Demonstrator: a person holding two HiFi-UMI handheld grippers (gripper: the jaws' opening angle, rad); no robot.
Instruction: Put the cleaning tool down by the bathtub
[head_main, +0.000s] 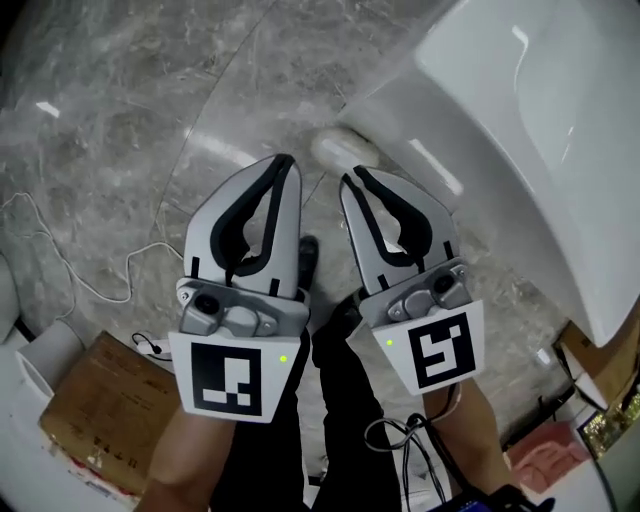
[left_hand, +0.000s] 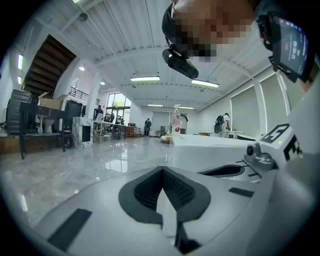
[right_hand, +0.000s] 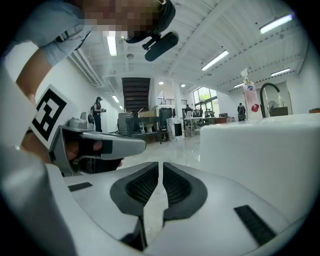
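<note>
step in hand, as i read it: the set-down looks done and what is left is getting clear of it. a pale, blurred oblong that i take for the cleaning tool (head_main: 345, 148) lies on the marble floor (head_main: 110, 90), just beside the foot of the white bathtub (head_main: 520, 130). too soft in the head view to say which way it lies.

right gripper (head_main: 352, 178): jaws nearly together, a thin slit showing between the ribbed pads, nothing in it. left gripper (head_main: 283, 160): tips meet, nothing held. the two sit side by side, close but apart.

to finish well, my judgement: draw both grippers straight back and away from the tub wall, no sweep across the floor, so nothing nudges the tool out of place. mind the loose white cable (head_main: 100, 270) at the left.

tool vs. right gripper: in the head view it lies just past the fingertips, a little to their left, between the lines of the two grippers. not touching; it appears well below the jaws. neither gripper view shows it.
</note>
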